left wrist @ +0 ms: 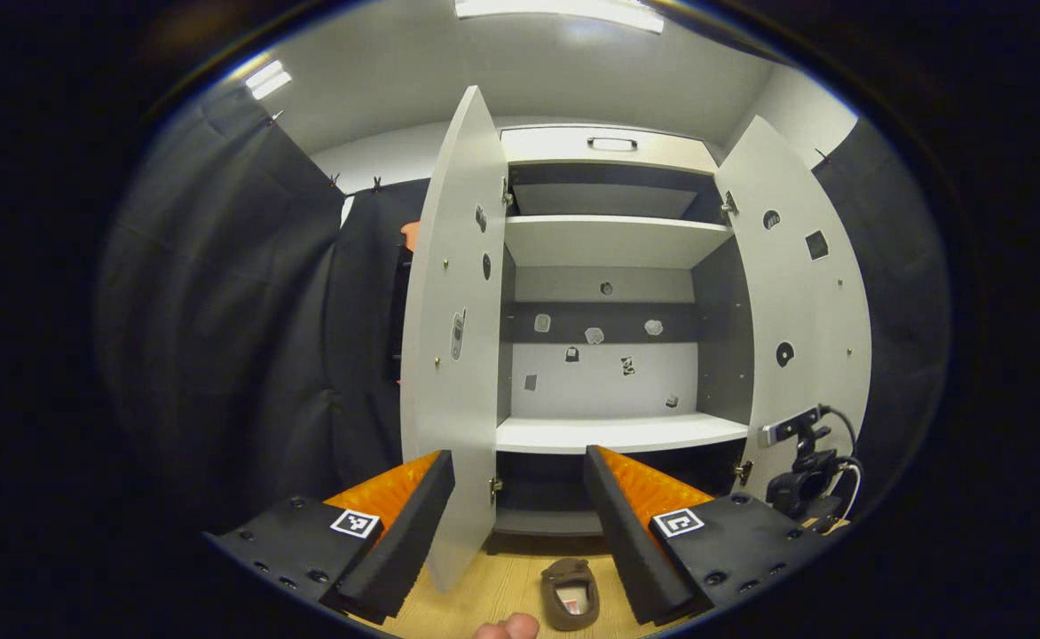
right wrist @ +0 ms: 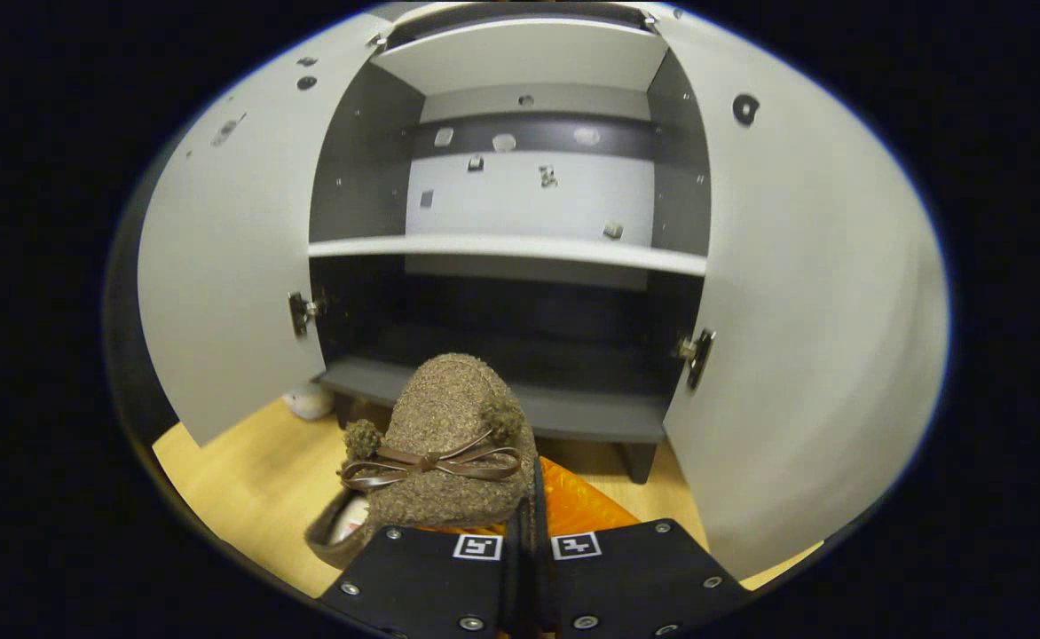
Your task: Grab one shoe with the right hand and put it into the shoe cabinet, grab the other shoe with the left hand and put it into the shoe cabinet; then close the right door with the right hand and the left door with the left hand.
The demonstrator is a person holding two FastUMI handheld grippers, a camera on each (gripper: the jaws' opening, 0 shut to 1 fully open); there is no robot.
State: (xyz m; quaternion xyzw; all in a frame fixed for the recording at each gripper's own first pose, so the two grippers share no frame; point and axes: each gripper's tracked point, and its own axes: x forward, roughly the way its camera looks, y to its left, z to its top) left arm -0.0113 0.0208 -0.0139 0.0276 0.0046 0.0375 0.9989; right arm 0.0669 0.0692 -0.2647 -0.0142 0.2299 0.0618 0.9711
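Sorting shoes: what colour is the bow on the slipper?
Brown bow, right gripper view.

From my left gripper view, two ceiling lights (left wrist: 559, 11) glare at twelve and ten o'clock, and the cabinet (left wrist: 613, 240) shelves are evenly bright. The doors (left wrist: 449, 337) bow outward from fisheye distortion toward the rim. In the right gripper view the lower cabinet compartment (right wrist: 502, 319) sits in deep shadow at centre, and the shoe (right wrist: 449, 426) at six o'clock looks slightly soft. The edges dim everywhere.

brown slipper (right wrist: 436, 444) heel hidden behind fingers (right wrist: 431, 568), floor shoe (left wrist: 571, 595) partly cut off at bottom edge
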